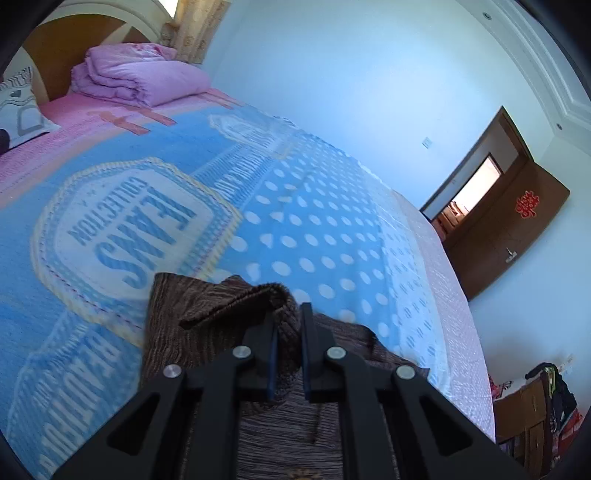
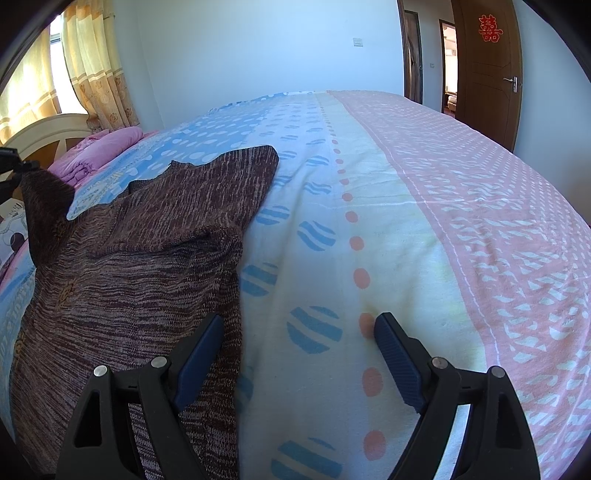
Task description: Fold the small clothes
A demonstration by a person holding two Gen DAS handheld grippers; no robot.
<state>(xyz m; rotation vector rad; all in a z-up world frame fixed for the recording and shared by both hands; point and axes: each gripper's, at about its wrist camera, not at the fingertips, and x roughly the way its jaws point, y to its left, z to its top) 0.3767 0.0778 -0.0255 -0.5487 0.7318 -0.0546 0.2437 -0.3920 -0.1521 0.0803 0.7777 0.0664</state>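
A bedroom with pale blue-white walls, a brown wooden door (image 2: pixel 487 62) bearing a red paper cutout (image 2: pixel 490 28), and yellow patterned curtains (image 2: pixel 88 62) at a bright window. Wide bed (image 2: pixel 424 229) under a woven cotton bedspread: blue with white dots and a large stitched badge print (image 1: pixel 122 236) on one part, cream with striped blue circles and a row of salmon dots in the middle, pink with white flecks toward the door side. Folded lilac quilt (image 1: pixel 136 77), soft and puffy, by the curved headboard (image 1: pixel 74 40), beside a patterned pillow (image 1: pixel 20 110).

Brown marled knit sweater (image 2: pixel 147 258), ribbed and slightly fuzzy, spread on the blue part of the bedspread, one sleeve lying flat toward the far edge, another corner lifted up at the left of the right wrist view. Left gripper (image 1: pixel 288 332) clenched on a bunched fold of that sweater, fabric pinched between its dark blue pads and raised off the bedspread. Right gripper (image 2: pixel 299 339) released, jaws spread wide, nothing between them; its left finger (image 2: pixel 199 354) over the sweater's edge, the other over cream cloth.
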